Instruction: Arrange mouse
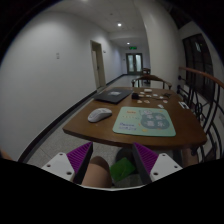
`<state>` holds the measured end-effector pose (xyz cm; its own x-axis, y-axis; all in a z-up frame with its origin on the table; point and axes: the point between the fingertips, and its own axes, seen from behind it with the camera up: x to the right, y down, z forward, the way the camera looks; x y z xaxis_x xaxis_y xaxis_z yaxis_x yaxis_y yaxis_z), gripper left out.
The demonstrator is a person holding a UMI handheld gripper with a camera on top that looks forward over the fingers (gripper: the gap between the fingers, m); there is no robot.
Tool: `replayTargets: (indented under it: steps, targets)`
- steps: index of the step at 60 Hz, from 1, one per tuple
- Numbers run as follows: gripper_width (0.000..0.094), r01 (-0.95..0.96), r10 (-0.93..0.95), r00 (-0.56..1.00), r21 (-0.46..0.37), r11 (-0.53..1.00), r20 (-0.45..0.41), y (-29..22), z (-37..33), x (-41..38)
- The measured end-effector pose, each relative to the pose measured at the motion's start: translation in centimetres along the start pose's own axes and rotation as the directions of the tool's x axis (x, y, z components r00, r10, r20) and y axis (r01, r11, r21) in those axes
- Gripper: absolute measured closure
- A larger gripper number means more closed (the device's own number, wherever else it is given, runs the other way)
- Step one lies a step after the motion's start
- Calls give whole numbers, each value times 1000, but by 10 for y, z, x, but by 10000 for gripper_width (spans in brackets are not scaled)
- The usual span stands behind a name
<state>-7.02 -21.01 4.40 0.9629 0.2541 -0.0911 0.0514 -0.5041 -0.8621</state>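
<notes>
A white computer mouse (99, 114) lies on the brown wooden table (90, 130), to the left of a pale green mouse mat (145, 122) with a dark printed pattern. My gripper (112, 163) is short of the table's near edge, well back from the mouse. Its two fingers with purple pads (78, 157) stand wide apart with nothing held. Between and below the fingers I see a person's knee and a green shape on the floor (124, 170).
A dark laptop or folder (113, 95) lies at the table's far left, with small items (150, 97) scattered beyond the mat. A dark chair (196, 100) stands at the right. More tables stand further down the corridor (148, 76).
</notes>
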Motion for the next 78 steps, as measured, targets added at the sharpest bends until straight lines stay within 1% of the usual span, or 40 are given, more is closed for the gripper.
replayTargets:
  steps: [4, 6, 11, 12, 17, 18, 22, 25, 26, 27, 32, 33, 34, 37, 44, 50, 51, 53, 54, 58, 60, 62, 66, 68, 70, 73, 78]
  targets:
    - [130, 14, -14, 1000, 12, 1000, 20, -4, 6, -5]
    - [133, 18, -18, 1000, 6, 1000, 19, -13, 23, -21]
    - [134, 25, -24, 999, -15, 1000, 39, -12, 41, -27]
    - [131, 26, -25, 999, -19, 999, 41, -17, 55, -41]
    - [131, 42, -40, 997, -28, 999, 61, -19, 77, -53]
    - [132, 47, -45, 997, -33, 998, 59, -24, 96, -63]
    - [130, 67, -63, 996, -67, 995, 59, -22, 111, -70]
    - [131, 85, -80, 994, -76, 993, 71, -23, 125, -79]
    - [129, 90, -84, 994, -79, 993, 71, -26, 152, -87]
    - [128, 96, -90, 993, -82, 992, 71, -27, 156, -88]
    - [123, 109, -102, 993, -122, 987, 56, -24, 175, -89]
    - [120, 113, -109, 993, -106, 988, 44, -29, 179, -87]
    - [125, 117, -114, 993, -100, 988, 30, -35, 197, -89]
    - [128, 105, -105, 994, -99, 990, 7, -42, 206, -89]
    - [131, 79, -84, 996, -123, 989, -33, -60, 243, -86]
    - [130, 57, -66, 996, -139, 989, -61, -73, 257, -93]
    - [130, 56, -65, 996, -139, 989, -67, -76, 273, -88]
    - [136, 51, -62, 995, -140, 989, -74, -79, 279, -88]
    - [146, 47, -58, 995, -142, 989, -76, -81, 281, -89]
    - [448, 41, -54, 995, -150, 988, -88, -84, 288, -86]
    - [462, 33, -45, 996, -153, 988, -77, -85, 292, -87]
    - [501, 55, -65, 996, -161, 985, -59, -85, 293, -88]
    - [569, 80, -79, 997, -158, 984, 13, -87, 286, -96]
    - [576, 96, -92, 995, -138, 986, 37, -93, 279, -97]
    - [593, 117, -114, 993, -76, 990, 44, -111, 267, -94]
    - [597, 126, -126, 992, 27, 992, 23, -148, 240, -82]
    - [598, 53, -51, 999, 151, 987, -13, -199, 196, -39]
